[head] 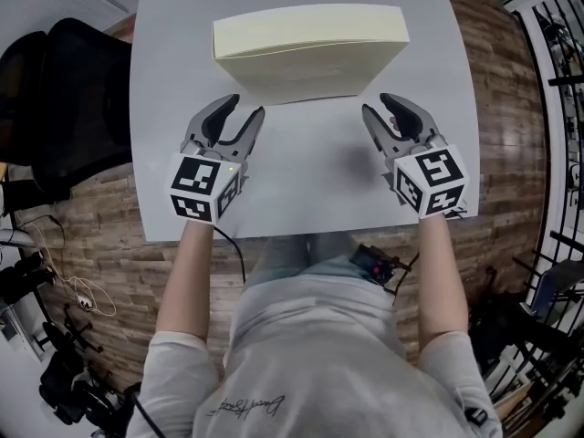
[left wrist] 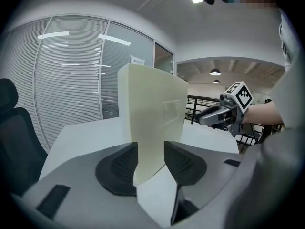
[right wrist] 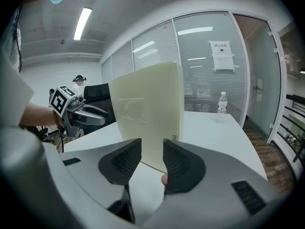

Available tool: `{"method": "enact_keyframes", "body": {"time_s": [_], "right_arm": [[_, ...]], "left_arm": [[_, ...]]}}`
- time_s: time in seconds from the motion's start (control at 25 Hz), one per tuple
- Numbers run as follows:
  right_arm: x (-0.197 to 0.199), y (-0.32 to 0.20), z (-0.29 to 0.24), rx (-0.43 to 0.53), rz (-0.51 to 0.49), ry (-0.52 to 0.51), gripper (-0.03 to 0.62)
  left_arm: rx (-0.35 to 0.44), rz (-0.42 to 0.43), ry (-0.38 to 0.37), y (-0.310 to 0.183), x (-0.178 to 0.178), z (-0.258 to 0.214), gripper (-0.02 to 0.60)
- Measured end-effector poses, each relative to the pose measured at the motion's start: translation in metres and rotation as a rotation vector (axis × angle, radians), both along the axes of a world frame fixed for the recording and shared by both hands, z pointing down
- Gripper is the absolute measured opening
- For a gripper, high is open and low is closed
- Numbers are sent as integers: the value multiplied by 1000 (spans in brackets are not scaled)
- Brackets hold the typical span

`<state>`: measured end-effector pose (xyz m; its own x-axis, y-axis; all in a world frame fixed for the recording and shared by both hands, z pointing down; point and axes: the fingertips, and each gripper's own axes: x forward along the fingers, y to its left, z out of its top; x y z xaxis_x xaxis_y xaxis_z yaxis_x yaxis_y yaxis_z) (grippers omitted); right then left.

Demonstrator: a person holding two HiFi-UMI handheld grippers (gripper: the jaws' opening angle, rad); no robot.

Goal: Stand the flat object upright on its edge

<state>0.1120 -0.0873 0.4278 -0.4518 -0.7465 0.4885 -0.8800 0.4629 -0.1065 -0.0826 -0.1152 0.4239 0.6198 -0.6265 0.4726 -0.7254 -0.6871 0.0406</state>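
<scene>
Head view: the box (head: 310, 76) already stands on its long edge on the table (head: 310, 181), with the left gripper (head: 248, 104) and right gripper (head: 376, 103) just short of its two lower corners. Left gripper view: jaws spread, nothing pinched, the box's corner just past the tips. Right gripper view: same, spread and empty. Looks like the letting-go step; next, back straight off without brushing that narrow base. Bare table lies on the box's near side.
</scene>
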Motion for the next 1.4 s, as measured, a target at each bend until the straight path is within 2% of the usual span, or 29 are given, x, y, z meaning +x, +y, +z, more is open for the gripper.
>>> {"method": "enact_keyframes", "body": {"time_s": [0.12, 0.24, 0.32, 0.44, 0.64, 0.84, 1.4], "right_arm": [[-6, 12, 0, 1, -3, 2, 116], [-11, 22, -4, 10, -6, 14, 47], [-15, 29, -7, 14, -14, 22, 36], [-22, 40, -9, 5, -21, 18, 29], [-31, 55, -11, -22, -20, 0, 28], [-41, 70, -15, -40, -25, -41, 26], [-55, 95, -28, -37, -68, -41, 26]], "left_arm": [[2, 26, -16, 10, 3, -1, 109], [0, 52, -16, 22, 8, -3, 51], [8, 61, -20, 28, 11, -4, 17], [12, 77, -21, 34, 16, -5, 12], [10, 68, 29, 49, 22, -18, 12], [51, 68, 1, 63, 22, -26, 12], [22, 72, 62, 105, 27, -40, 12]]}}
